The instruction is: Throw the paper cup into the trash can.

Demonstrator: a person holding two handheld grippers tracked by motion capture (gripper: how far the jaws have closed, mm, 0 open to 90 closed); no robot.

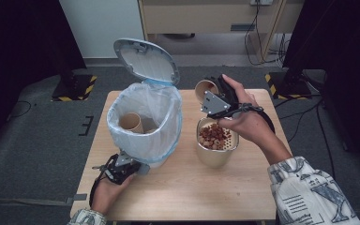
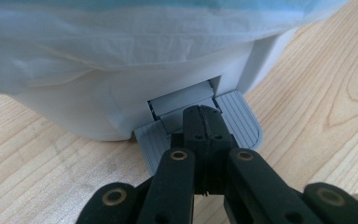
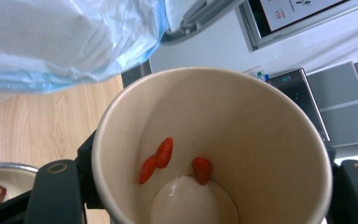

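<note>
Right gripper (image 1: 214, 93) grips a tan paper cup (image 3: 214, 149), tipped on its side above the metal pot of dried fruit (image 1: 217, 143), with three red bits stuck inside. Left gripper (image 2: 200, 119), jaws shut tight, presses the grey pedal (image 2: 242, 121) of the white bin (image 1: 145, 122), whose lid stands up.

high view: overhead, far | tool views: close | shared: bin (image 1: 145, 123) (image 2: 121, 70) (image 3: 65, 42)

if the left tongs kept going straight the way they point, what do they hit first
Most likely the bin's white base. The left tongs are shut, their tips over the grey foot pedal, pointing at the recess where the pedal joins the bin. How far off it is cannot be judged.
</note>
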